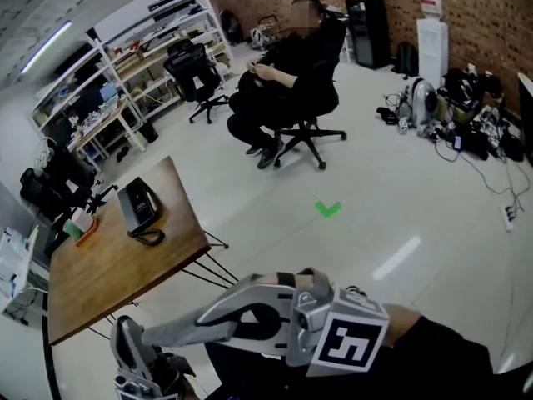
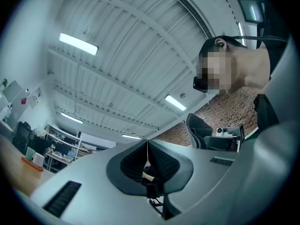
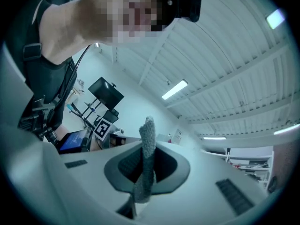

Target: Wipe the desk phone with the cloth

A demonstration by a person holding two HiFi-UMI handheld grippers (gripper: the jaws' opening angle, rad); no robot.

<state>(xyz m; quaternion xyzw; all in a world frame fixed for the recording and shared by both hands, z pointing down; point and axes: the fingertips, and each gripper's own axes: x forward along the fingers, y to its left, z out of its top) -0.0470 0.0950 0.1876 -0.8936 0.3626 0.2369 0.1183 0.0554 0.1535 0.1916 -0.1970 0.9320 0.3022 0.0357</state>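
Note:
The black desk phone point(image 1: 138, 207) sits with its coiled cord on the wooden desk point(image 1: 108, 269) at the left of the head view, far from both grippers. My right gripper point(image 1: 204, 318) is low in that view, marker cube toward me, shut on a grey cloth point(image 1: 171, 333) that sticks out past its tips. In the right gripper view the cloth point(image 3: 149, 128) stands up between the closed jaws of the right gripper point(image 3: 148, 156). My left gripper point(image 1: 132, 358) shows at the bottom left corner. The left gripper point(image 2: 147, 149) has its jaws pressed together with nothing held.
A person sits on an office chair point(image 1: 304, 127) across the floor. A black chair point(image 1: 196, 73) and shelves point(image 1: 133, 57) stand at the back left. A small orange and green item point(image 1: 83, 226) rests on the desk's far corner. Cables and equipment point(image 1: 458, 115) crowd the right wall.

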